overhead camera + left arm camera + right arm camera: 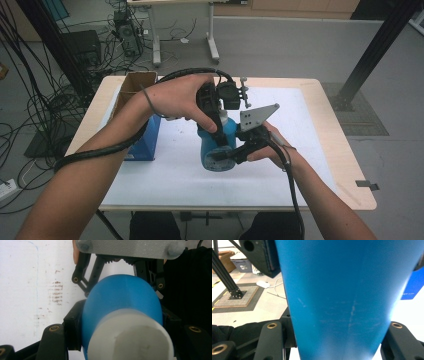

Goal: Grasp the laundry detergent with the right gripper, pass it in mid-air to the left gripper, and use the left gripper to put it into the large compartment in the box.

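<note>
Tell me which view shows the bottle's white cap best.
Left gripper view: the white cap sits close and unobstructed atop the blue bottle. High view leaves just a sliver of it under the hand; right gripper view catches the bottle's body.

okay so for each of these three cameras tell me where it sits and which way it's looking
High view: above the person's side, facing forward and down on the table; both forearms, left gripper and right gripper clamp the blue bottle.
Left gripper view: on the left gripper, looking along its jaws at the bottle's white cap.
Right gripper view: on the right gripper, facing the bottle's side.
Shared: the bottle.
</note>
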Available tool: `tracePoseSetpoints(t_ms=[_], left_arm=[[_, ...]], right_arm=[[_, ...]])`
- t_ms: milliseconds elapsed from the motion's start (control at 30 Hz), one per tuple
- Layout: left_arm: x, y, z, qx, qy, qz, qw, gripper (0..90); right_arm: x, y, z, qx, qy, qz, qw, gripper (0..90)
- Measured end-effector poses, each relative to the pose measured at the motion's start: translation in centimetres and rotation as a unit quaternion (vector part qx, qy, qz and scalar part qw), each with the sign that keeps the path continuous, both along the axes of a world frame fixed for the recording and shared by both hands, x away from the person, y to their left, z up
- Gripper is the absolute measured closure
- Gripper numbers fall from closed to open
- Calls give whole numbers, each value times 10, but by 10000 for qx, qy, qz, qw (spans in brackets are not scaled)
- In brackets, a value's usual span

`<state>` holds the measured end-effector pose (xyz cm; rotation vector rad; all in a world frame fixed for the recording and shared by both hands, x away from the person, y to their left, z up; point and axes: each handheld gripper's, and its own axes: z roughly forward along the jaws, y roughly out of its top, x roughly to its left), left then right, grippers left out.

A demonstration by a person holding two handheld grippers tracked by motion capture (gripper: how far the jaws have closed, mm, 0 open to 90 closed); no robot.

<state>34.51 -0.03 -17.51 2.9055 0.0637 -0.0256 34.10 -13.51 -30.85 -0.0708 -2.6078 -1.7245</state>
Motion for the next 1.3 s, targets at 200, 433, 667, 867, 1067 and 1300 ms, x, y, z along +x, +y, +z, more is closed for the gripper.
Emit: tracePoseSetpoints(t_ms=[200, 433, 667, 867, 1067, 1300], left_arm=[[0, 0, 0, -10, 3, 0, 10000, 375], [1, -2, 1, 12, -24, -20, 10000, 376], [2, -2, 1, -3, -40, -8, 10000, 376], [1, -3, 2, 18, -33, 33, 10000, 376], [2, -3, 4, 28, -108, 67, 9999, 377], [2, -1, 5, 48, -118, 117, 9999, 376]], right_arm=[[0, 0, 0, 11, 6, 5, 10000, 443], [1, -1, 0, 9, -13, -21, 10000, 441], [2, -1, -1, 31, -16, -68, 10000, 436], [1, 0, -1, 99, 63, -49, 9999, 429], [1, -3, 0, 270, 149, -80, 9995, 320], [0, -7, 1, 223, 191, -165, 9994, 177]])
